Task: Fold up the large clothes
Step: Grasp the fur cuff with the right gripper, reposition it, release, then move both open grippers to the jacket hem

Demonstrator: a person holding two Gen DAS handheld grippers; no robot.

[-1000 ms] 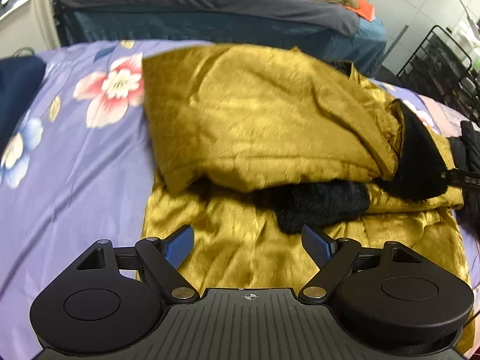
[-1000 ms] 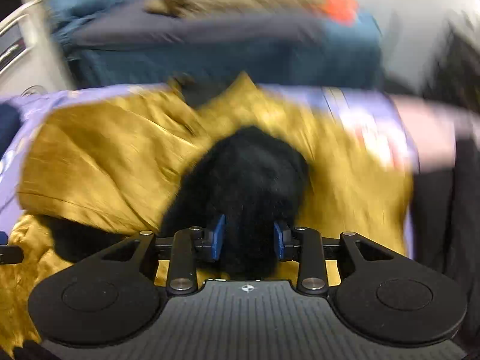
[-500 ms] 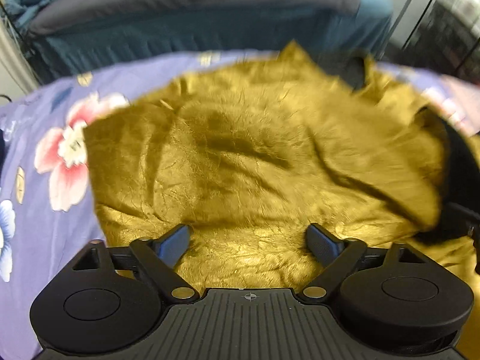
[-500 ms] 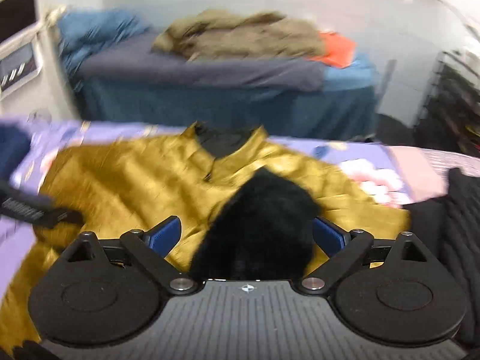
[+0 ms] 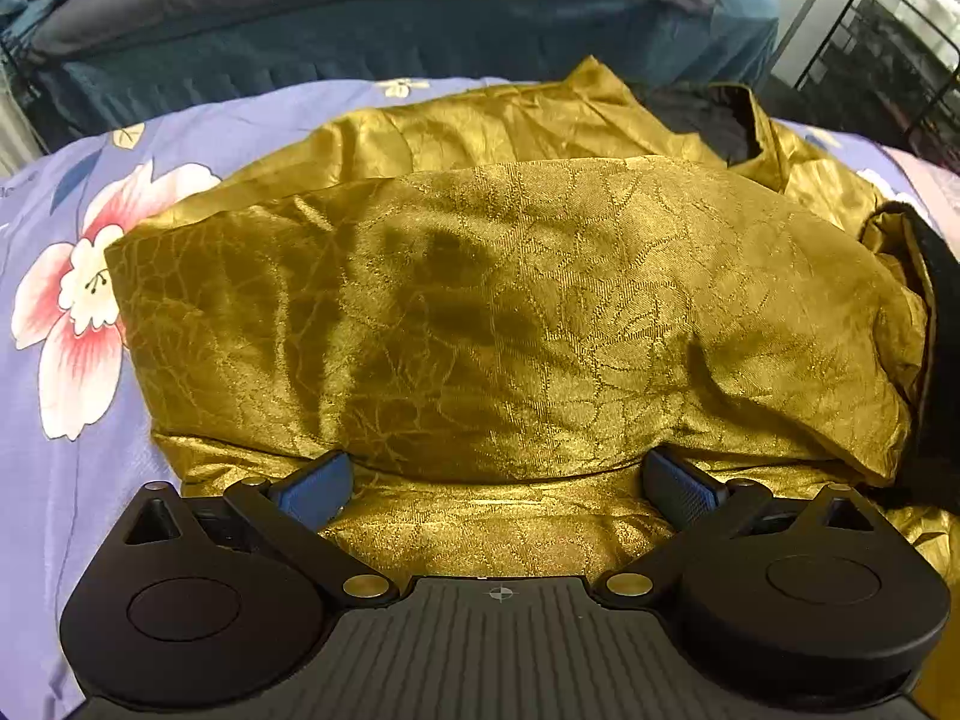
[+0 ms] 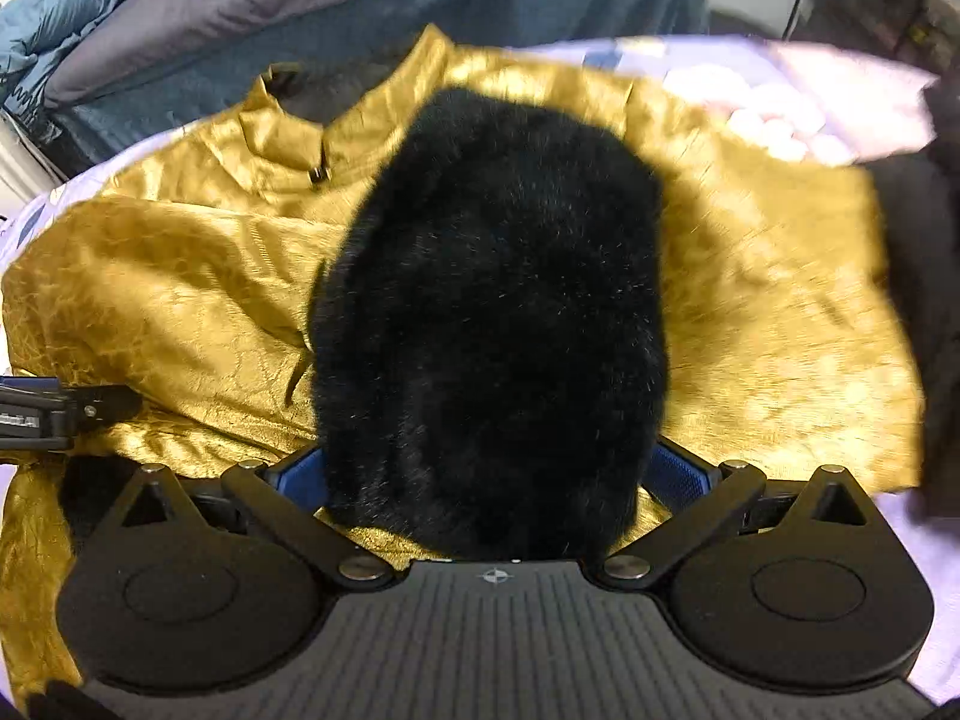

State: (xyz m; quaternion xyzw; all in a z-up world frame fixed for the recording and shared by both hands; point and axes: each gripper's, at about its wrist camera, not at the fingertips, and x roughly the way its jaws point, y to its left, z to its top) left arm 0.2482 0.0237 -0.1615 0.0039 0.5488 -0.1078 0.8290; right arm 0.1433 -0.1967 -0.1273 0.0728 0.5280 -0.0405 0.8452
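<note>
R gripper (image 6: 492,480) let go of black fur cuff (image 6: 492,312), jaws now spread wide. L gripper (image 5: 498,480) also wide apart. Gold coat (image 5: 510,312) on floral sheet (image 5: 54,480), sleeve laid across; fold placed.

Both views are lit evenly by soft indoor light, and a dull sheen is raised on the golden garment (image 5: 510,312). The left wrist view is rendered sharp, with soft dark shadows cast across the middle of the cloth. The right wrist view is smeared by motion blur toward its right side and upper right. The black fur lining (image 6: 492,324) is underexposed, little texture being resolved. Strong fisheye bending is seen at all edges, with dark corners.
</note>
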